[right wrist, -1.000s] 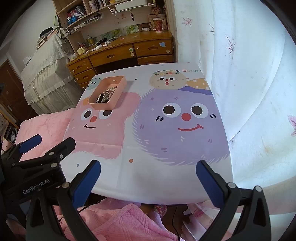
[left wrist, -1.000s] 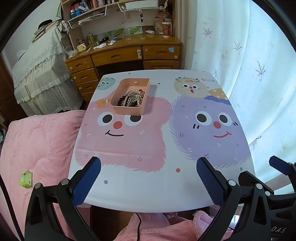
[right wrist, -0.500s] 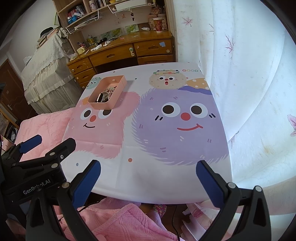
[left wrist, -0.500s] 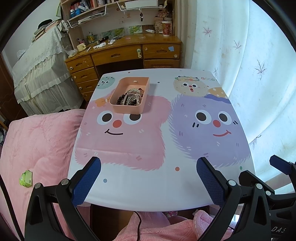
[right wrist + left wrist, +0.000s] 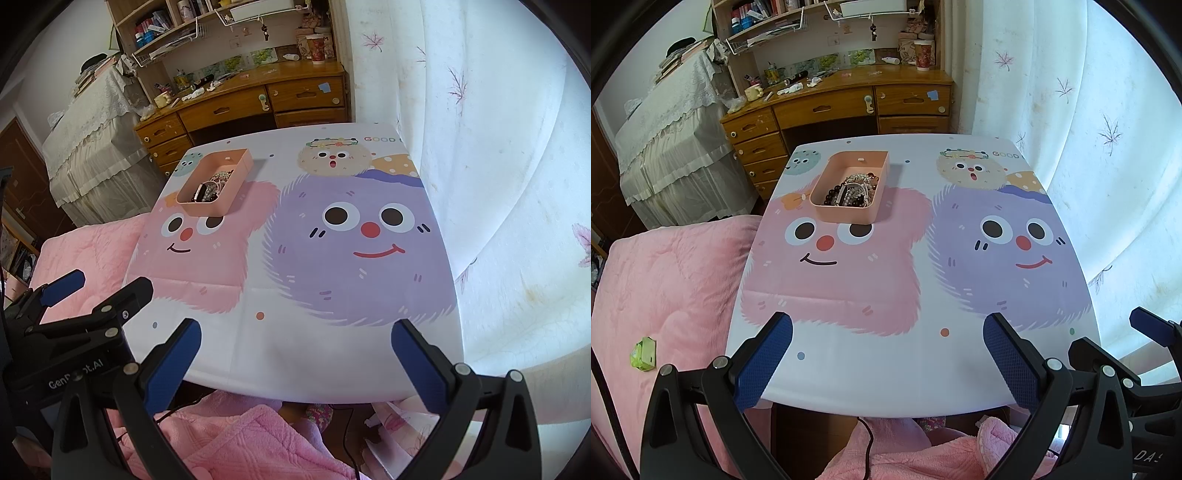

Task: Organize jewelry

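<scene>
While the table (image 5: 886, 369) with its cartoon-monster cover is filling most of the room in front of the person, it is standing between a pink quilt (image 5: 665, 277) on one side and a pale curtain (image 5: 1089, 110) on the other, so everything is sitting within easy reach of a seated person. Toward the far left of the tabletop a pink tray (image 5: 849, 216) is sitting on the pink monster's head, well apart from both tools. Inside it the jewelry (image 5: 851, 192) is lying in one tangled heap of dark beads, pale strands and what looks like a watch; none is showing loose on the cover. That fits a pile gathered in as well as one waiting to be sorted. The left gripper (image 5: 886, 354) is hovering over the near edge with its blue-padded fingers spread wide and holding nothing. Beside it, the right gripper (image 5: 295, 354) is hanging likewise, fingers parted and empty, both pointing toward the tray.
</scene>
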